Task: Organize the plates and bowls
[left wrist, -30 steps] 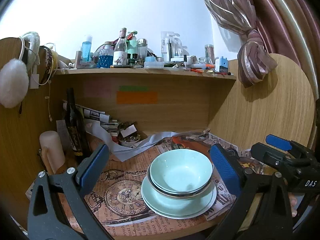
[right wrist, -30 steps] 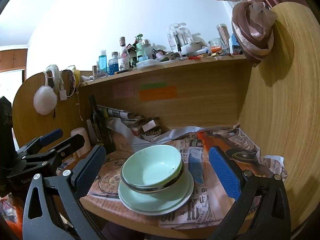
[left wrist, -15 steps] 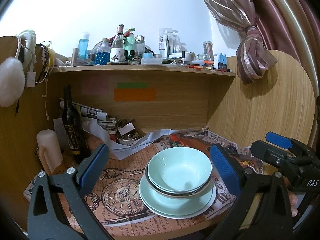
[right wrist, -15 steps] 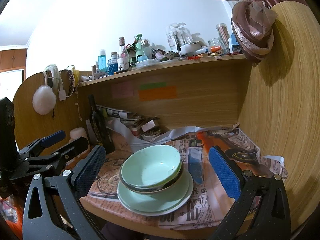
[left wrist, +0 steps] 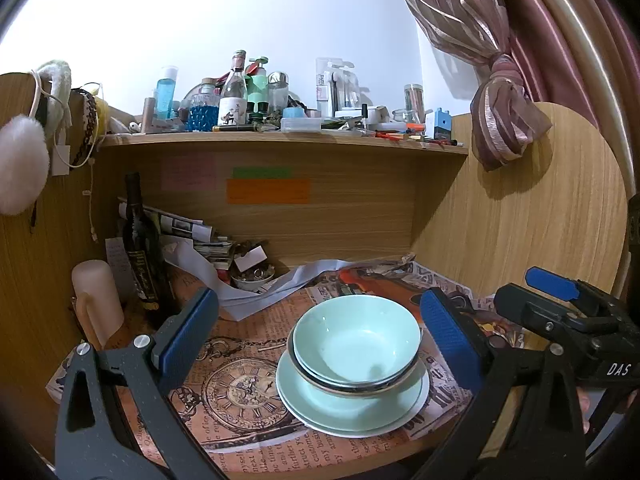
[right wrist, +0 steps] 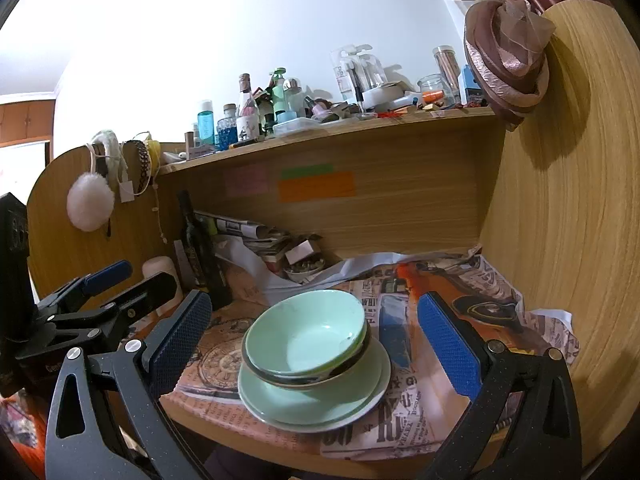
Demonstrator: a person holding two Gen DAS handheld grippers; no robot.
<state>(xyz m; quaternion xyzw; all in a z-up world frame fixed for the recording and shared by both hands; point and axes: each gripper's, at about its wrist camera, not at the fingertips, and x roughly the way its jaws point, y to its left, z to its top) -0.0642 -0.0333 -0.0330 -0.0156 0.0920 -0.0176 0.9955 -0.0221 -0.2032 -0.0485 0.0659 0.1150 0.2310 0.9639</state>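
Two pale green bowls [left wrist: 356, 344] are nested and sit on a stack of pale green plates [left wrist: 352, 412] on the newspaper-covered desk. The stack also shows in the right wrist view, bowls [right wrist: 306, 340] on plates [right wrist: 316, 400]. My left gripper [left wrist: 320, 344] is open and empty, held back from the stack near the desk's front edge. My right gripper [right wrist: 312, 344] is open and empty, also held back in front of the stack. The right gripper shows at the right of the left wrist view [left wrist: 560, 300].
A dark bottle [left wrist: 142, 248] and a pale cylinder [left wrist: 98, 300] stand at the back left. Rolled papers and a small dish of bits [left wrist: 252, 276] lie at the back. A cluttered shelf [left wrist: 280, 140] hangs above. A wooden side panel [left wrist: 540, 220] closes the right.
Both grippers have drifted slightly, so the view shifts a little. The bowls and plates have not moved. Both grippers stay open.
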